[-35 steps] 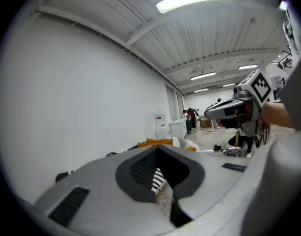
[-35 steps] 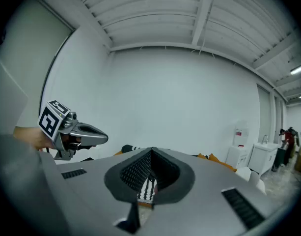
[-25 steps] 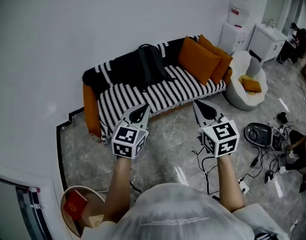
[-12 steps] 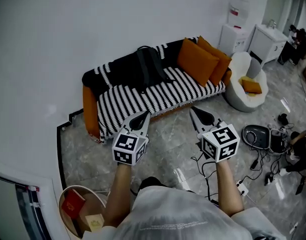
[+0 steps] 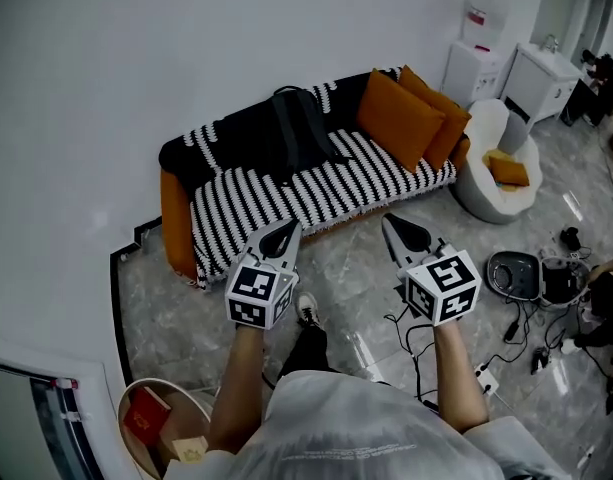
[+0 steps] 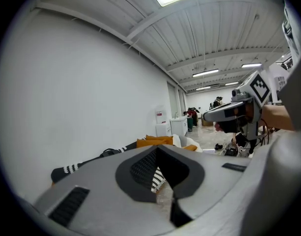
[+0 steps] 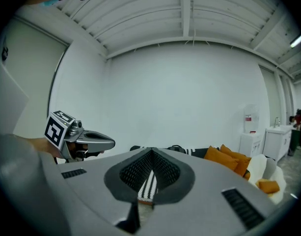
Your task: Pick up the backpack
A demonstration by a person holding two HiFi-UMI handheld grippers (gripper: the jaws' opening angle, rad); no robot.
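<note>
A black backpack (image 5: 298, 128) lies on the black-and-white striped sofa (image 5: 316, 193) against the white wall. It shows as a dark hump (image 6: 108, 152) in the left gripper view and as a low dark shape (image 7: 176, 149) in the right gripper view. My left gripper (image 5: 289, 230) hovers over the floor in front of the sofa, shut and empty. My right gripper (image 5: 393, 225) hangs beside it at the same distance, also shut with nothing in it. Both point toward the sofa, well short of the backpack.
Orange cushions (image 5: 406, 118) sit at the sofa's right end. A white round chair (image 5: 496, 163) stands to the right. Cables and devices (image 5: 531, 278) litter the floor at right. A round basket (image 5: 156, 423) sits at lower left. A water dispenser (image 5: 476, 48) stands by the wall.
Both grippers have sunk a little and drawn slightly toward each other. The person's foot now shows on the floor between the arms. The sofa looks slightly nearer.
</note>
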